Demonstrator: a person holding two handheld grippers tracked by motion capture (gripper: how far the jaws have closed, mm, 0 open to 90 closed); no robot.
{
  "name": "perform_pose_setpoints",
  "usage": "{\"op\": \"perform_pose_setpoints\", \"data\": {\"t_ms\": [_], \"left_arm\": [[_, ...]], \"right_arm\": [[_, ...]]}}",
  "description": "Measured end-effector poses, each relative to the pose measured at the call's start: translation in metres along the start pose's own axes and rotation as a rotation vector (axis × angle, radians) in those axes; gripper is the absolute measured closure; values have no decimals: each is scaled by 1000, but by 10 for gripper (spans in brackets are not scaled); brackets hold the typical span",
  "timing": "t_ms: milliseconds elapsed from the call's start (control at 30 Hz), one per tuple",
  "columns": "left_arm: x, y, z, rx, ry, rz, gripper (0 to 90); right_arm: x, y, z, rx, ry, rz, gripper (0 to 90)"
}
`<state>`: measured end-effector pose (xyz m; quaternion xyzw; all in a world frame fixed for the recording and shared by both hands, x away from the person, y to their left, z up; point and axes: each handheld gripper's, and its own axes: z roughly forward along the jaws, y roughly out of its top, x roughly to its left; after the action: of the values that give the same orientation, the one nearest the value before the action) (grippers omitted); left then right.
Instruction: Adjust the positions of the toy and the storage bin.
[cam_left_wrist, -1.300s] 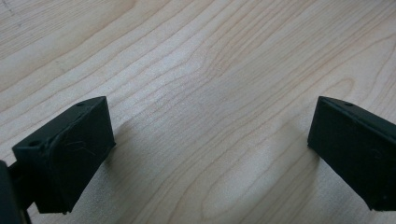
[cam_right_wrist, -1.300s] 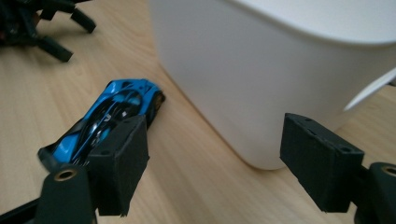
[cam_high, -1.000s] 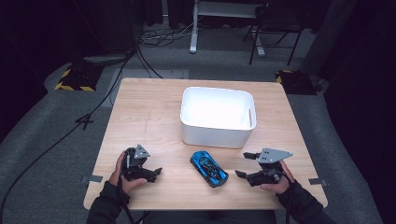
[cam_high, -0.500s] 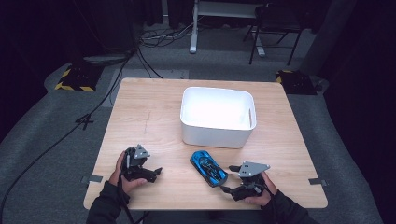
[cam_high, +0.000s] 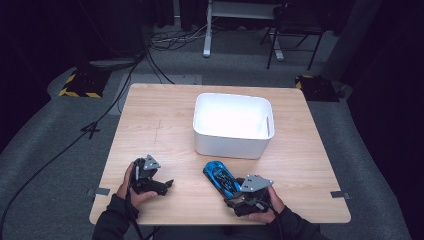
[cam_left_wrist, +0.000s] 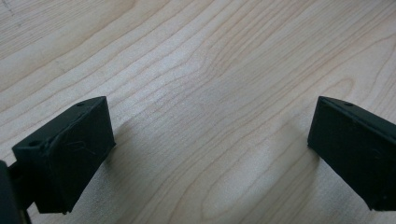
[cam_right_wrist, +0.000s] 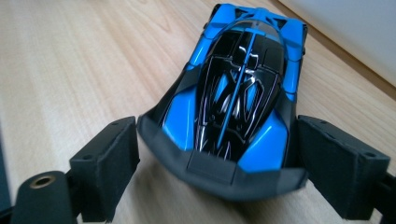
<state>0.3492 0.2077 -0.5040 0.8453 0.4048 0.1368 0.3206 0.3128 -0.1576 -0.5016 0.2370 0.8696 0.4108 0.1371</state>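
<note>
1. Car first: the blue and black toy car (cam_high: 220, 176) sits on the wooden table (cam_high: 160, 125), near the front edge on the person's side, just in front of the white bin (cam_high: 233, 125) and apart from it

2. Right gripper (cam_high: 239, 196) is right at the car's near end, low over the table, the right hand (cam_high: 262, 205) wrapped around its body

3. In the right gripper view the car (cam_right_wrist: 238, 107) noses in between the two black jaws, its dark end tucked into the gap with the blue body running away toward the bin's white wall (cam_right_wrist: 355, 32)

4. Those jaws have just been opening and now stand spread wide, one on each side of the car; the pads look very close to its flanks, yet no squeeze shows, so call it released around the car, not grasping it

5. Left gripper (cam_high: 162, 186) rests over on the left side of the table, well apart from the car, held in the left hand (cam_high: 131, 186)

6. In the left gripper view its jaws stand far apart over bare wood grain (cam_left_wrist: 210, 93), released, with nothing between them

7. Bin is upright behind the car, its inside white and bright
</note>
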Motion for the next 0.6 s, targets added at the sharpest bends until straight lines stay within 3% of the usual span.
{"op": "perform_pose_setpoints", "data": {"t_ms": [33, 233, 433, 600], "left_arm": [[0, 0, 0, 0, 0, 0, 6], [0, 0, 0, 0, 0, 0, 6], [0, 0, 0, -1, -3, -3, 6], [0, 0, 0, -1, -2, -3, 6]], "right_arm": [[2, 1, 0, 7, -7, 32, 156], [2, 8, 11, 31, -43, 44, 157], [1, 11, 16, 83, -69, 92, 129], [-2, 10, 15, 91, -51, 104, 139]]}}
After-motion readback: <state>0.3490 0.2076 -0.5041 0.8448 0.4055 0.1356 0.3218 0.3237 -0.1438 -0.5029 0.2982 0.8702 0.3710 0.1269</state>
